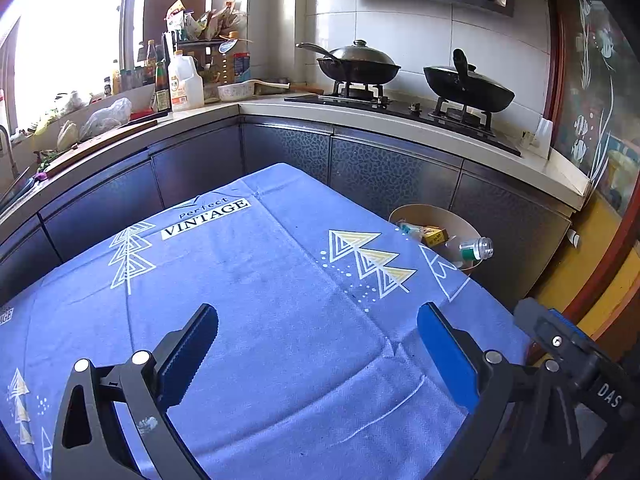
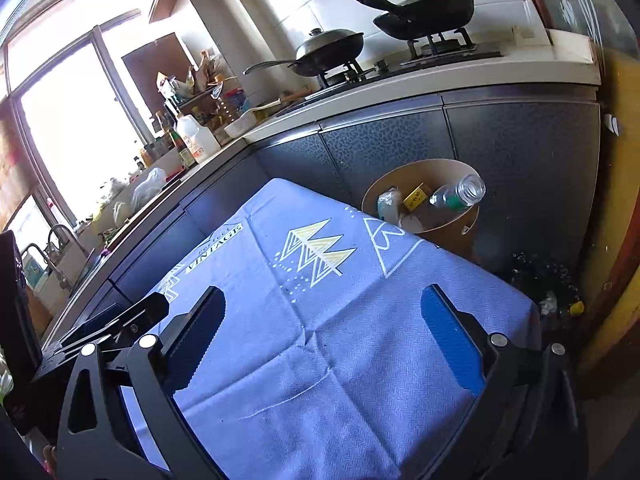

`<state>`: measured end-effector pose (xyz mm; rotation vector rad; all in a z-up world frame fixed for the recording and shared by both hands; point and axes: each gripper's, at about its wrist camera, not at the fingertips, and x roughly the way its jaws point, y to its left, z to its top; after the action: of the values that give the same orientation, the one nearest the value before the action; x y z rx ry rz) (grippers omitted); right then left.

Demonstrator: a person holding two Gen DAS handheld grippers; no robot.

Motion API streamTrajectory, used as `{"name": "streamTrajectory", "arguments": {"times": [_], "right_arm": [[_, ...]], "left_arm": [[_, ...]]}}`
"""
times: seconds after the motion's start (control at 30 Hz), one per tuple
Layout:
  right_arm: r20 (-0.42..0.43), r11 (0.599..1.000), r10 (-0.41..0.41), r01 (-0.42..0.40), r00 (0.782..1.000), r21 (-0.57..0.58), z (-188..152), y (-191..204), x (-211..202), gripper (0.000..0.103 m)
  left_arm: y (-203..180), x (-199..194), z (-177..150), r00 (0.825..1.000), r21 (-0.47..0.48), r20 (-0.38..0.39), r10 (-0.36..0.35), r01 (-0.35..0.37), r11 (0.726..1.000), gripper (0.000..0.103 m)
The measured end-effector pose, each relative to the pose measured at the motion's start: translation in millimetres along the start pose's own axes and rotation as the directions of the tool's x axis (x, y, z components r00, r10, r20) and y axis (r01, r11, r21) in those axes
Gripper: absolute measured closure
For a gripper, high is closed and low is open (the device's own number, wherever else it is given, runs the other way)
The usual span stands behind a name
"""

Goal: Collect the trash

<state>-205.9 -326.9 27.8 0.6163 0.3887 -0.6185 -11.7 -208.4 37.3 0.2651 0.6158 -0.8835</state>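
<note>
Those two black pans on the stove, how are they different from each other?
The left pan has a long thin handle reaching out to the left; the right pan has a thick black handle pointing toward the camera. The left pan's lid is topped with a round knob; the right pan's handle crosses over its lid. The left pan sits nearer the counter corner, the right pan nearer the patterned glass door. Both are dark, lidded and resting on burner grates.

Blue patterned tablecloth (image 1: pixel 260 300) covers the table. Two lidded black woks (image 1: pixel 358 65) (image 1: pixel 468 86) sit on the gas stove (image 1: pixel 400 106). White jug (image 1: pixel 185 82) stands among the bottles by the window.
</note>
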Motion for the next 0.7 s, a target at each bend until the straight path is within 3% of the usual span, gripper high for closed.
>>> {"name": "streamTrajectory", "arguments": {"times": [0.47, 0.7], "right_arm": [[-0.024, 1.0, -0.014, 0.014, 1.0, 0.003, -8.4, 8.1, 1.1, 0.006], [-0.027, 1.0, -0.014, 0.015, 1.0, 0.015, -10.4, 7.4, 2.6, 0.006]], "left_arm": [[3.5, -10.4, -1.7, 0.997, 0.032, 0.018, 0.081, -0.082, 0.996, 0.004], [5.4, -11.9, -2.1, 0.996, 0.03, 0.015, 0.083, -0.083, 0.996, 0.004]]}}
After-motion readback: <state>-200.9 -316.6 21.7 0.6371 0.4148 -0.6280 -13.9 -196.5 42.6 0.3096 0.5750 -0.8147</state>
